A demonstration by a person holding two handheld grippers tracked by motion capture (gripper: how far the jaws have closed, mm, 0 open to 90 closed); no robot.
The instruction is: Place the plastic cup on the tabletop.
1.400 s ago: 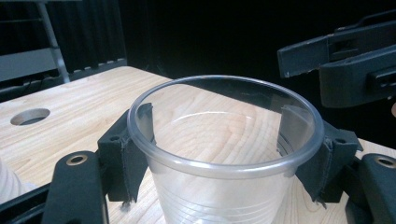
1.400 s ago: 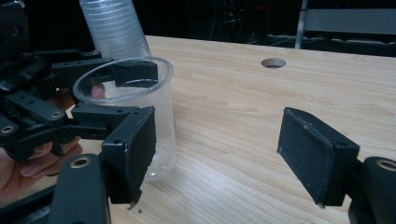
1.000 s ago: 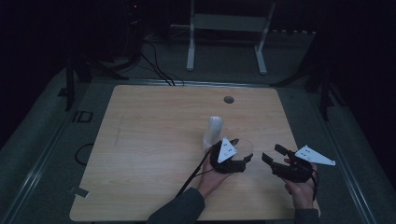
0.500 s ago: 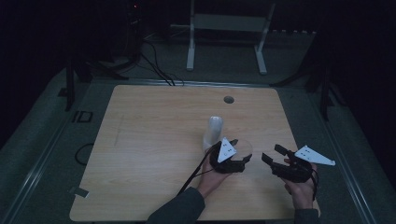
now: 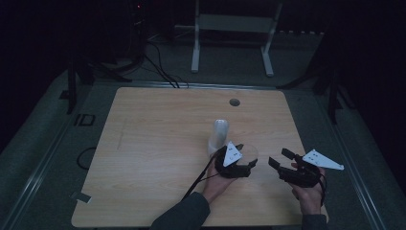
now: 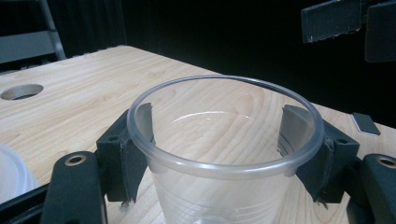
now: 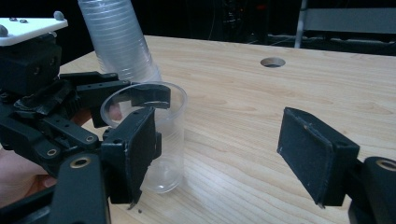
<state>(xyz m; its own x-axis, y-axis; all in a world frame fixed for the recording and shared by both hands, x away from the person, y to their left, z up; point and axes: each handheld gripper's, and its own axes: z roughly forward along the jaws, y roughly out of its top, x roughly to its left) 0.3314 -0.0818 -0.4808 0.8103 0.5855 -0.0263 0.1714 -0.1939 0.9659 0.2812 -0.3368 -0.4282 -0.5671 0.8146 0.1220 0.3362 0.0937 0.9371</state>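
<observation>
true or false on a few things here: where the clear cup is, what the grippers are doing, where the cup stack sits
1. The clear cup sits between the left gripper's jaws. True.
2. The cup lies on its side. False: it stands upright on the table.
3. The right gripper holds a cup. False: its jaws are open with nothing between them.
4. A stack of cups stands behind the clear cup. True.
5. The table has a round hole. True.
</observation>
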